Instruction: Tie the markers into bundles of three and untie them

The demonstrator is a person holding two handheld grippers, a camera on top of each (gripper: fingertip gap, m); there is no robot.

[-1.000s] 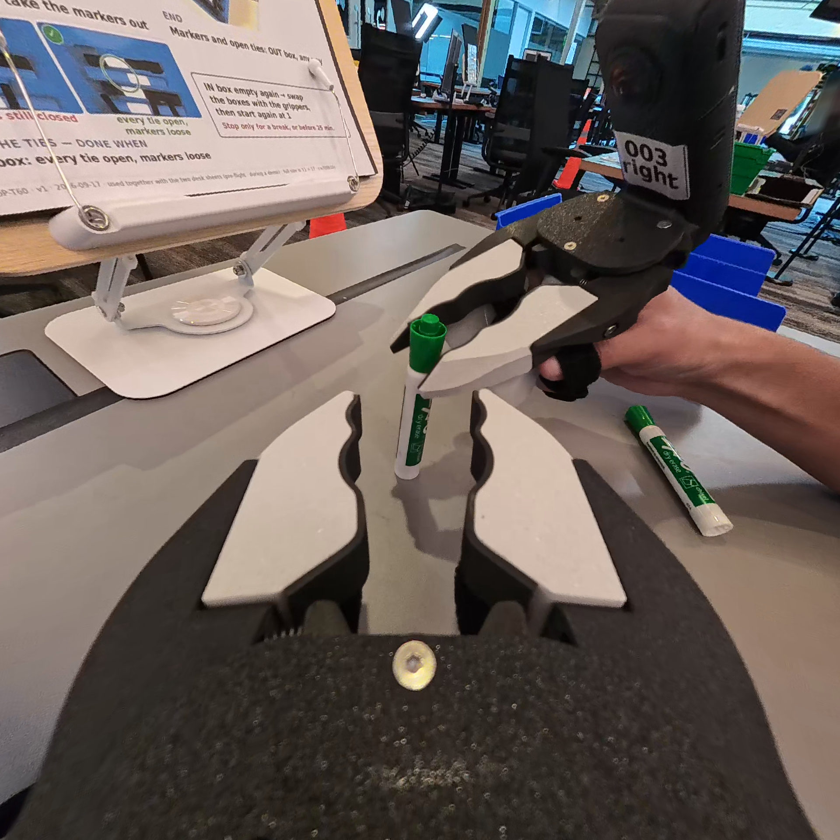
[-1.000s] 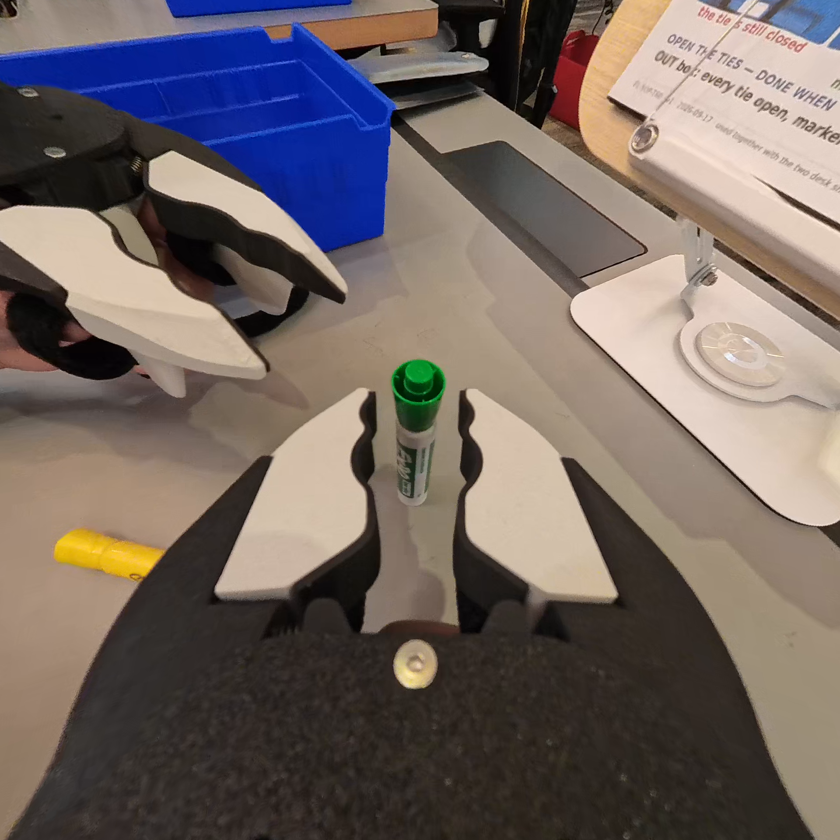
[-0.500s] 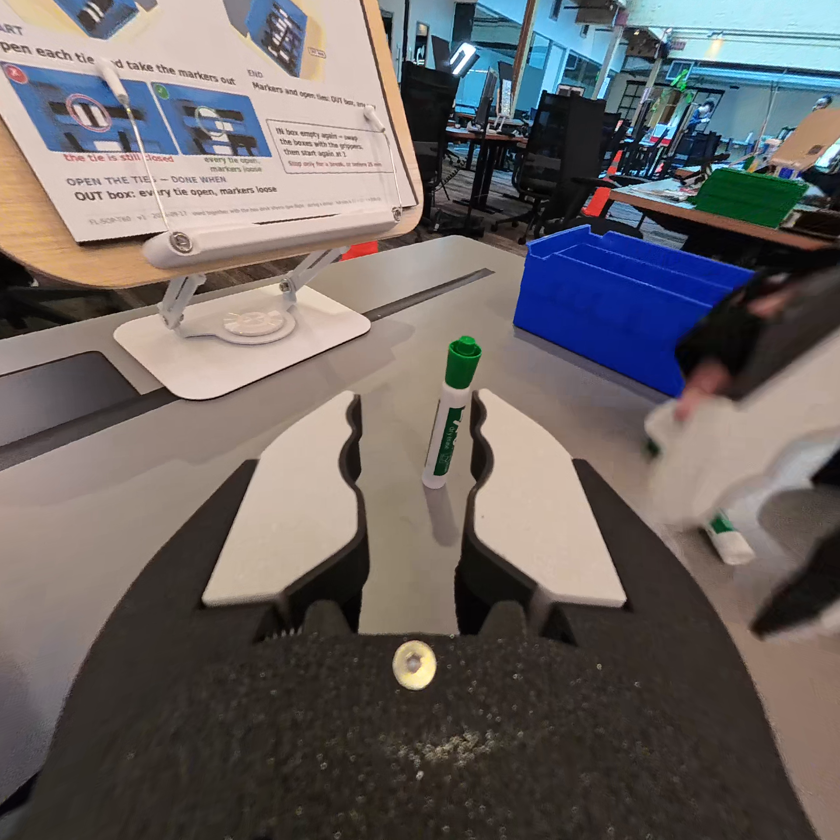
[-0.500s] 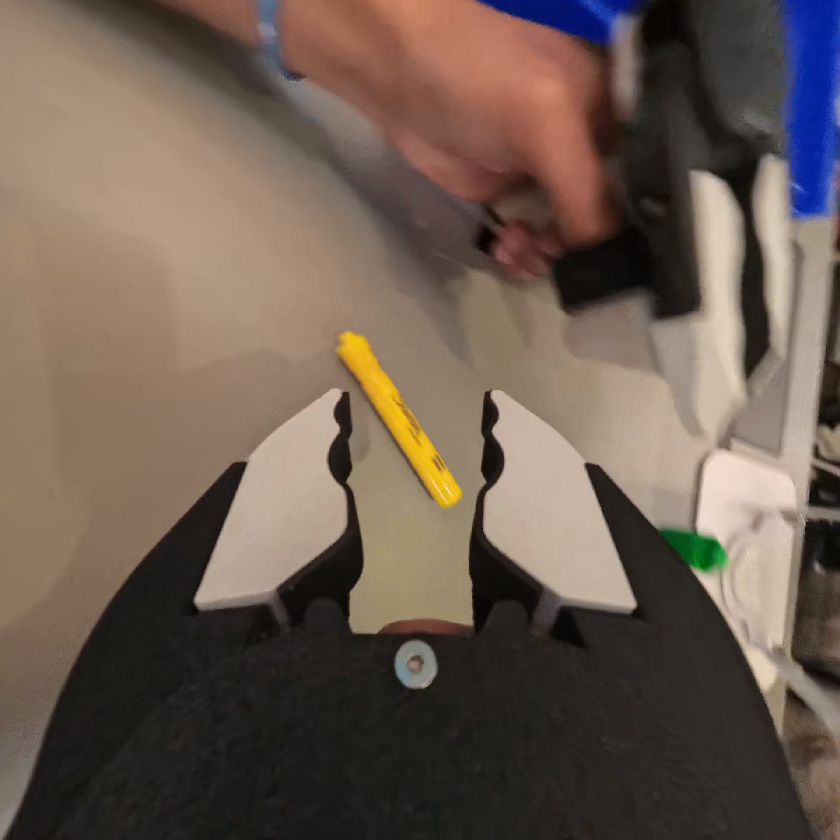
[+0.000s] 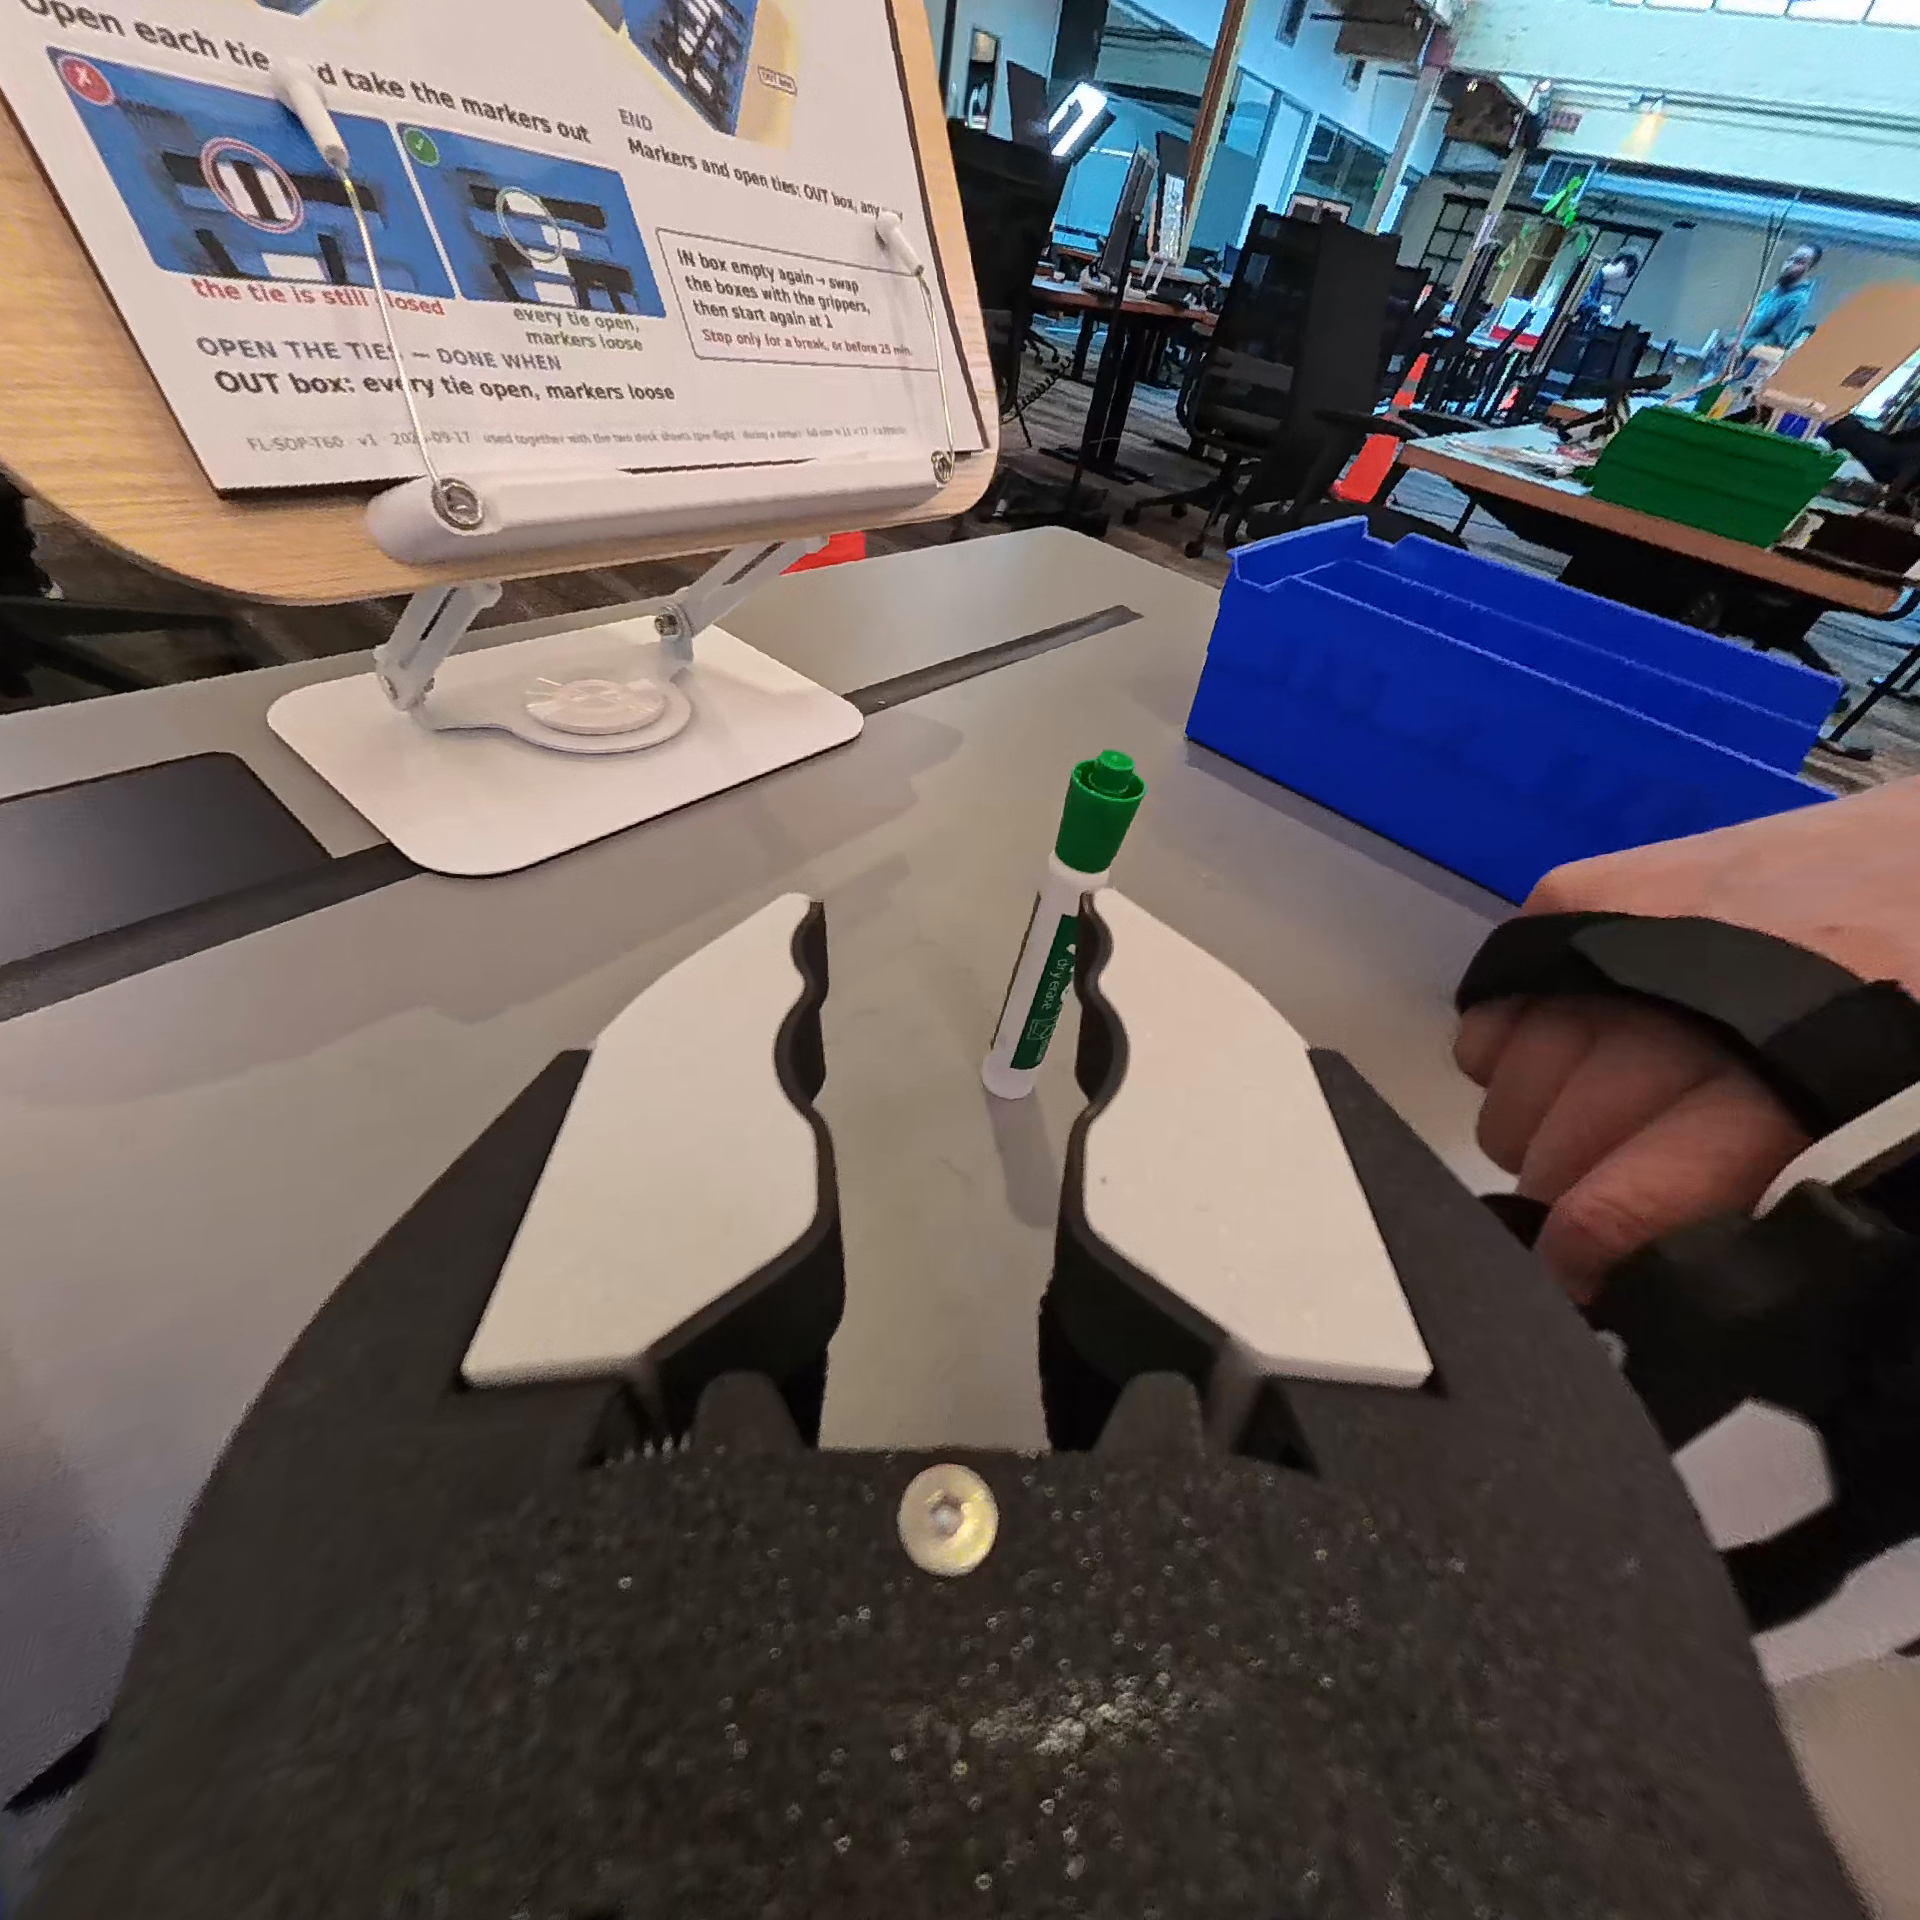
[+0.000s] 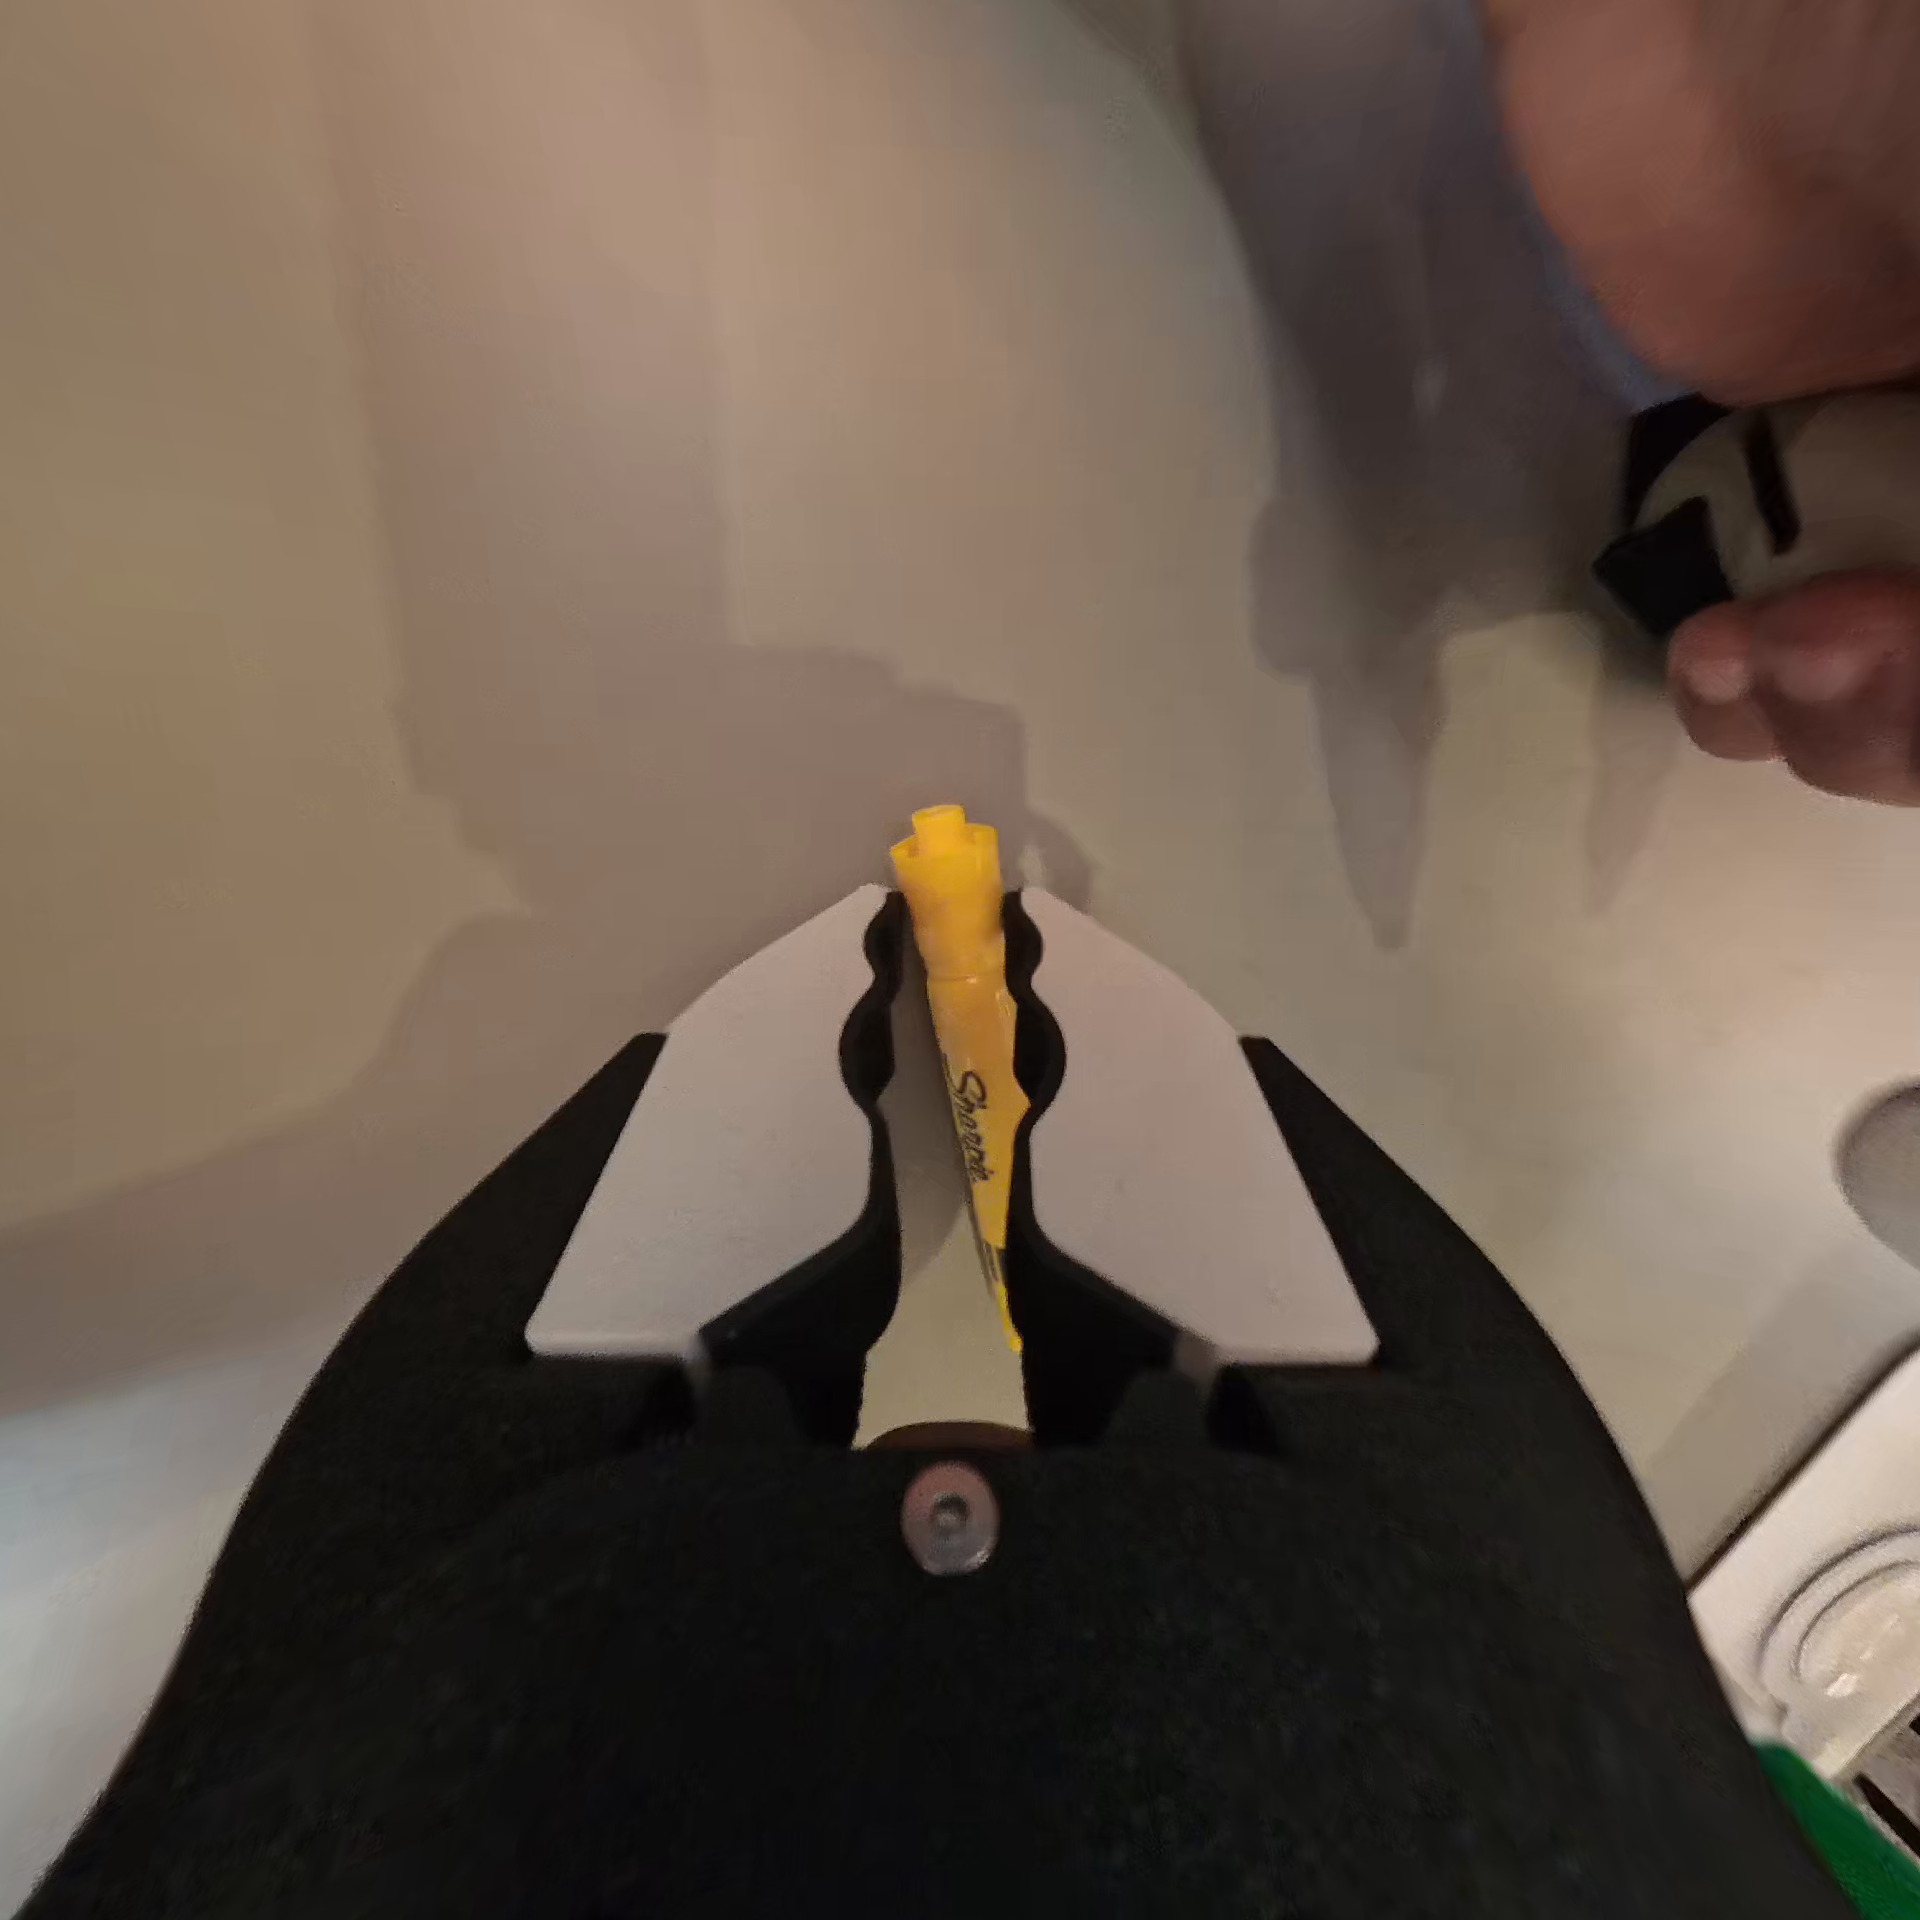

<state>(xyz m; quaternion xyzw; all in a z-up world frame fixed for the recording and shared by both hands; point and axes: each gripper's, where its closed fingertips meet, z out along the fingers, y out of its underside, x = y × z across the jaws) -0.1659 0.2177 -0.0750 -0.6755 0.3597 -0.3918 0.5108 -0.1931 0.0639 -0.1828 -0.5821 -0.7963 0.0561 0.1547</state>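
Observation:
A green-capped white marker [image 5: 1060, 935] stands upright on the grey table [image 5: 312, 1091]. My left gripper [image 5: 948, 914] is open, and the marker is between its fingers, close against the right finger [image 5: 1195, 1091]. My right gripper [image 6: 951, 899] points down at the table and is shut on a yellow marker [image 6: 961, 997], whose cap end sticks out past the fingertips. In the left wrist view only the hand [image 5: 1662, 1070] holding the right gripper shows, at the right edge.
A blue bin [image 5: 1507, 717] stands at the back right. A white document stand [image 5: 566, 748] with a sheet stands at the back left and also shows in the right wrist view [image 6: 1870, 1475]. The hand [image 6: 1787, 686] holding the left gripper is at the upper right there. The tips of one gripper are about 20 cm away from the tips of the other.
My right gripper left the standing green marker, swung down over the yellow marker lying on the table and closed on it. My left gripper stayed open around the green marker.

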